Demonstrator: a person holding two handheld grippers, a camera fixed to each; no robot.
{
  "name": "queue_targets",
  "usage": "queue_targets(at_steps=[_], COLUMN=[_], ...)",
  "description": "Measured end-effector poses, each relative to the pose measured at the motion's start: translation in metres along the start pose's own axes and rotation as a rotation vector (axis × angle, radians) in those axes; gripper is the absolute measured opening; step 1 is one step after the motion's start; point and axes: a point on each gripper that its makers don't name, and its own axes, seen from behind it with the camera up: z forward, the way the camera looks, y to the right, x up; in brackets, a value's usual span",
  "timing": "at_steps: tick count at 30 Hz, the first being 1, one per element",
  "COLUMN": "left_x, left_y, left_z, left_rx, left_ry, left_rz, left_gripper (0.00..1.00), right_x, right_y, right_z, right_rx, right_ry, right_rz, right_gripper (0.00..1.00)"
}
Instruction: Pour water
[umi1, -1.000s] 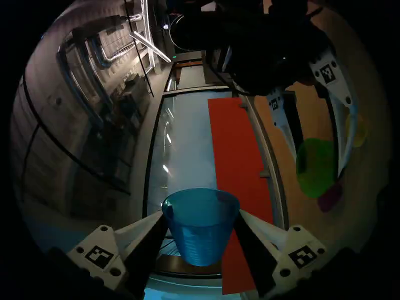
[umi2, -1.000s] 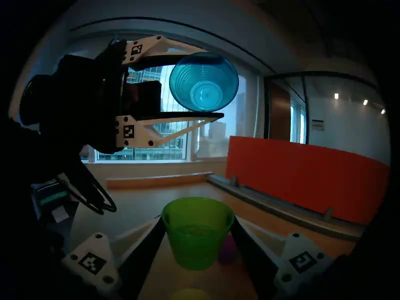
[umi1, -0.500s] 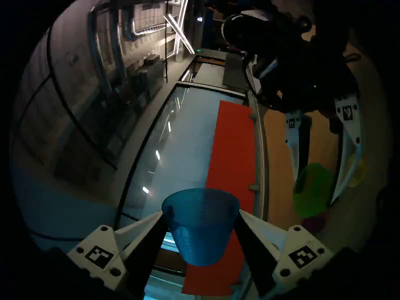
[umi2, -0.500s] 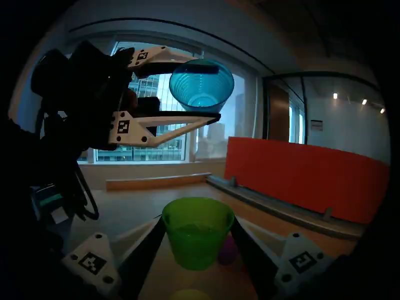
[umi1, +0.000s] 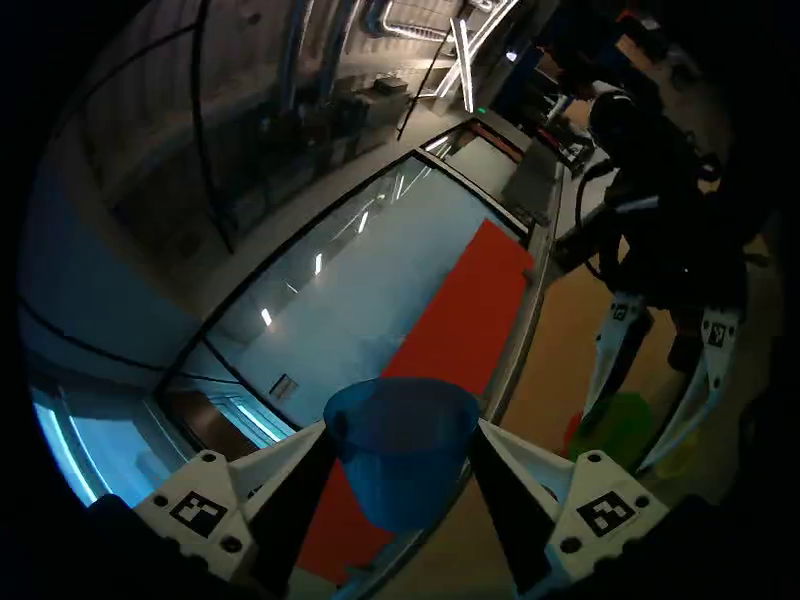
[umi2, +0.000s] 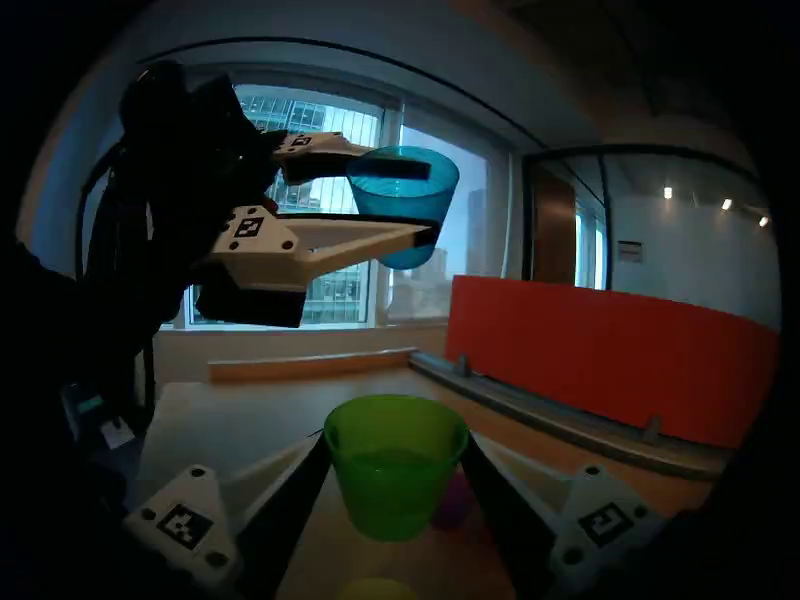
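Green translucent plastic cup (umi2: 396, 465) with a clear liquid in it, the level a little below the rim, is held over the middle of the pale wooden desk (umi2: 250, 420); I cannot tell if its bottom touches the desk.

Behind the far edge of the desk there is a wide glass window (umi2: 300, 290) with tall buildings outside. A long orange panel (umi2: 620, 350) stands along the right edge of the desk. A small sign (umi2: 633, 250) hangs on the far wall, too small to read.

A person's hand (umi2: 190, 190), dark in this light, holds the left gripper (umi2: 430, 198) high above the desk, reaching toward the panel with the fingers about level. The right gripper (umi2: 396, 440) is low and points forward over the desk. Each white finger carries a square black-and-white marker (umi2: 185, 525), a pattern without words.

Both fingers of the right gripper press on the sides of the green cup. Both fingers of the left gripper press on a blue translucent ribbed plastic cup (umi2: 403, 205), which is about upright, rim on top, higher than the green cup. What is inside it I cannot tell.

A small purple thing (umi2: 455, 500) lies just behind the green cup, and a yellow thing (umi2: 375, 588) lies below it.
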Motion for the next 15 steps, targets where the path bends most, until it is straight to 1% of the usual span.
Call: queue_targets(at_steps=[3, 7, 12, 15], left_x=[-0.001, -0.003, -0.002, -0.001], left_y=[0.000, -0.003, -0.006, -0.011], left_z=[0.000, 0.003, 0.005, 0.005], left_rx=[-0.012, -0.021, -0.031, -0.035], left_ry=[0.002, 0.005, 0.016, 0.026], left_rz=[-0.091, -0.217, -0.356, -0.448], left_gripper=[0.85, 0.85, 0.85, 0.85], right_x=[0.000, 0.000, 0.004, 0.007], right_y=[0.000, 0.001, 0.000, 0.000], right_z=[0.000, 0.000, -0.001, -0.002], right_rx=[-0.001, -0.003, -0.001, -0.002], right_ry=[0.000, 0.002, 0.007, 0.012], right_rz=[0.000, 0.000, 0.007, 0.008], right_gripper=[0.91, 0.91, 0.91, 0.91])
